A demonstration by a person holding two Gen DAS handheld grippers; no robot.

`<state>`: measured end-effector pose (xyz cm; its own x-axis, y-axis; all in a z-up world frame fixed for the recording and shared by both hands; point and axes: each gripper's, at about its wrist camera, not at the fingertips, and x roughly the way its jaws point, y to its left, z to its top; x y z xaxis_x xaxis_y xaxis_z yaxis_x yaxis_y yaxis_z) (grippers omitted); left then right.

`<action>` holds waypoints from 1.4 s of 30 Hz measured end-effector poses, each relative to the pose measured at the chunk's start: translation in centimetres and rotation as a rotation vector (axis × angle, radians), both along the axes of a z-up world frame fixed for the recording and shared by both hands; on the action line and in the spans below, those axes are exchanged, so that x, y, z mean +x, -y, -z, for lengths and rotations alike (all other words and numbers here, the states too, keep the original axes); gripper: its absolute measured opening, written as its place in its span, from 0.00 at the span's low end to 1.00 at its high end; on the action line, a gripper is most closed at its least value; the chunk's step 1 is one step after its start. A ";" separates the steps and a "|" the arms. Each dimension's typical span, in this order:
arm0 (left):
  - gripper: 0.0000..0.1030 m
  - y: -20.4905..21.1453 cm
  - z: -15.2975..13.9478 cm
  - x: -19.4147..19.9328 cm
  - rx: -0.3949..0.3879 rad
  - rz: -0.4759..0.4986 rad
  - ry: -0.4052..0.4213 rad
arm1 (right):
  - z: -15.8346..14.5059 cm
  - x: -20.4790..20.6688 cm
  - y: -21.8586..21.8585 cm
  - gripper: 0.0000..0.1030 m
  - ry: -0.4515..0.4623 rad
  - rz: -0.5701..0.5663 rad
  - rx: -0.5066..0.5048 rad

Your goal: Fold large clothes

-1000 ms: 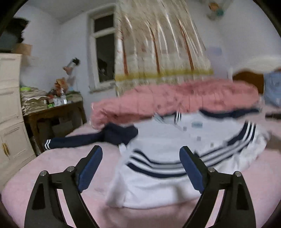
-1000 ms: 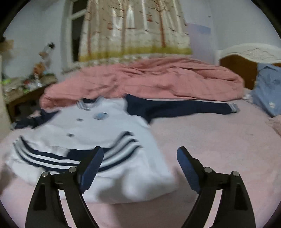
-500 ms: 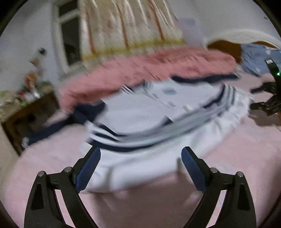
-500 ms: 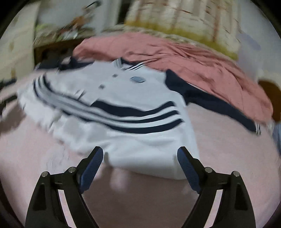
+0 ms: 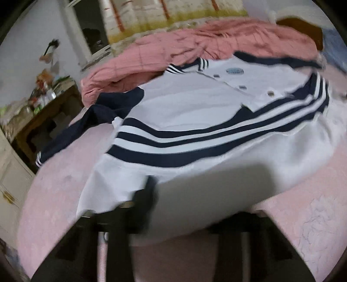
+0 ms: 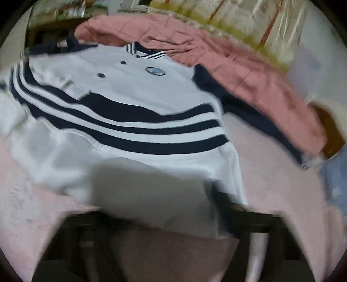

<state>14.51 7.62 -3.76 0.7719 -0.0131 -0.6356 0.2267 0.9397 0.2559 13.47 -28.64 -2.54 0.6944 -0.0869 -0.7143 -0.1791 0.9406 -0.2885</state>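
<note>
Left gripper (image 5: 184, 208) low at the near hem of the shirt (image 5: 195, 112), jaws closing, white cloth bunched between them; too blurry to tell if the pads are pressing yet. Right gripper (image 6: 171, 208) low at the same near hem, further along, jaws closing too, cloth between them, grip too blurry to tell. Shirt spread flat on the pink bed (image 5: 303, 217), front up, white with three dark blue stripes across the middle. Striped collar at the far end, toward the far edge of the bed. Small round buttons and a blue badge (image 6: 154, 71) under the collar. Dark blue sleeves stretched out to each side, one toward the left edge of the bed. Crumpled pink blanket (image 5: 195, 50) along the far edge, touching the collar. Brown desk (image 5: 41, 121) full of small stuff just past the left edge. Curtain (image 6: 249, 19) behind the blanket. Blue pillow (image 6: 336, 184) at the right edge.
</note>
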 end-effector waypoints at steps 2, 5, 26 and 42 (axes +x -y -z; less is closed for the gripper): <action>0.20 -0.8 -0.7 -1.2 -0.037 -0.015 0.059 | -0.5 -1.1 -0.8 0.28 0.043 0.010 -0.034; 0.18 -1.9 -1.8 -3.8 -0.104 -0.032 0.059 | -1.8 -3.2 -1.7 0.25 0.087 0.022 -0.028; 0.26 -4.5 -3.0 -4.7 -0.207 0.030 -0.013 | -4.2 -6.0 1.0 0.33 0.073 -0.043 0.211; 0.26 -5.0 -7.0 10.3 -0.301 -0.073 -0.132 | -8.7 10.1 -0.6 0.32 0.064 0.054 0.182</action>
